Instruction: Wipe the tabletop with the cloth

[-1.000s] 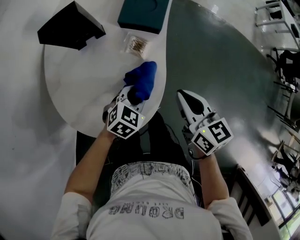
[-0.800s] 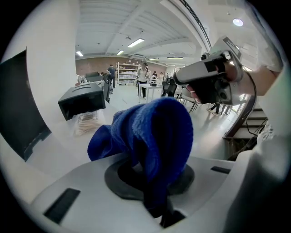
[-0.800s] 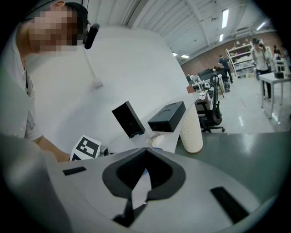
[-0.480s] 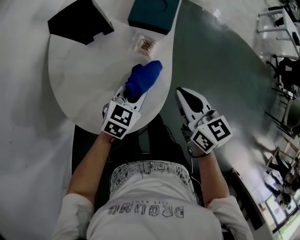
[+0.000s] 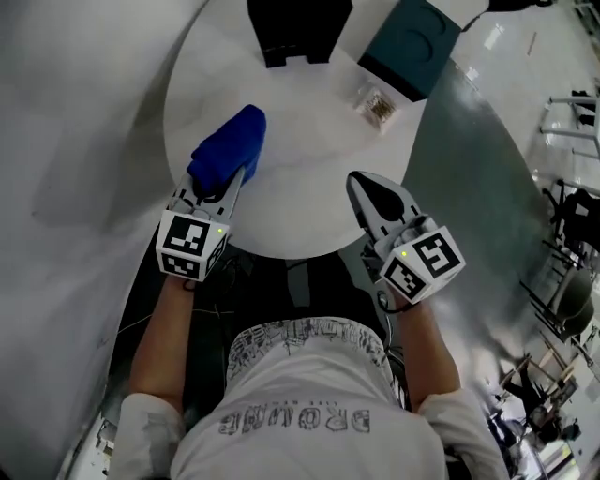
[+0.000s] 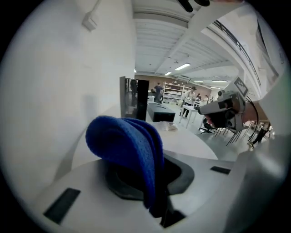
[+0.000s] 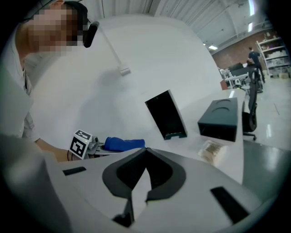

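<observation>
**Left jaws clamped on blue cloth at table's left side, right jaws together and empty**

My left gripper point(image 5: 225, 187) sits at the left of the round white table point(image 5: 300, 187), just inside its near-left edge. Its jaws are clamped on the blue cloth point(image 5: 225, 150). In the left gripper view the cloth point(image 6: 129, 145) is folded, pinched in the slot between the jaws, and bulges up and to the left over them. It lies low over the left part of the tabletop. I can't tell whether it presses on the surface.

At the table's far side, about the middle, a black stand point(image 5: 295, 28) is propped up.

My right gripper point(image 5: 370, 192) is over the near-right edge of the table, well apart from the cloth. In the right gripper view its jaws point(image 7: 144, 154) are together with nothing between them. That view also shows the cloth point(image 7: 123, 144) to the left, with the left gripper's marker cube point(image 7: 81, 144) beside it.

Beyond the right gripper, a small clear packet point(image 5: 375, 103) lies flat on the tabletop. Just past it, a dark teal box point(image 5: 412, 47) stands at the far-right edge.
</observation>
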{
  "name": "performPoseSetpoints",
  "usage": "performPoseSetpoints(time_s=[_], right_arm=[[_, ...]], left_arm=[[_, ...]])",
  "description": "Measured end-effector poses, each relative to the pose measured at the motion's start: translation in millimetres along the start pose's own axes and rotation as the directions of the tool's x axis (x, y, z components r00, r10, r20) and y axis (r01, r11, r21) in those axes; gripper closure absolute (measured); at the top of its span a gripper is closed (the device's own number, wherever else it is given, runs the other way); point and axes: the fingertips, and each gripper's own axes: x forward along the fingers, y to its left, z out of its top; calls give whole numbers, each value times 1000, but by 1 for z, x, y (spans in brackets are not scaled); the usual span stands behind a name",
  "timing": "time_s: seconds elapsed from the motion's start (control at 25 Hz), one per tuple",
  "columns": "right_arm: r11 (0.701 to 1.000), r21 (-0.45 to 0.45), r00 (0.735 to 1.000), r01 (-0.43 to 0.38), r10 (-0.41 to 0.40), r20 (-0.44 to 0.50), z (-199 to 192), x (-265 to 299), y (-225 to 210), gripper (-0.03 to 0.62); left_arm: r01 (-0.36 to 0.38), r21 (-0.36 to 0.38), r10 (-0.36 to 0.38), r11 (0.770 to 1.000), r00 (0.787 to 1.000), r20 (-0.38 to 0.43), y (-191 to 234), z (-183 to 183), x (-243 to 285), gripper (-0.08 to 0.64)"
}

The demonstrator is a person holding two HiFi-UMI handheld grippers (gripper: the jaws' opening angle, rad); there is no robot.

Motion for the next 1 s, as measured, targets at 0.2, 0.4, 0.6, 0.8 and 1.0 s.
performPoseSetpoints(time_s=[0.2, 0.4, 0.6, 0.8, 1.0], right_arm=[[994, -40, 994, -102, 100, -52, 3, 43, 44, 584], [987, -60, 984, -150, 143, -105, -4, 73, 72, 584], [986, -66, 977, -154, 142, -159, -18, 87, 79, 584], [988, -69, 975, -141, 127, -182, -23, 93, 76, 584], [988, -69, 975, -138, 124, -182, -23, 97, 77, 584]], left_arm=[[-138, -37, 138, 990, 990, 7, 56, -15, -56, 488], [-199, -38, 198, 979, 980, -26, 91, -47, -80, 488], [-212, -91, 203, 973, 974, -98, 103, -96, -75, 488], [-203, -67, 193, 977, 972, -137, 103, -119, -64, 489], [-220, -64, 209, 973, 966, -151, 108, -124, -62, 489]])
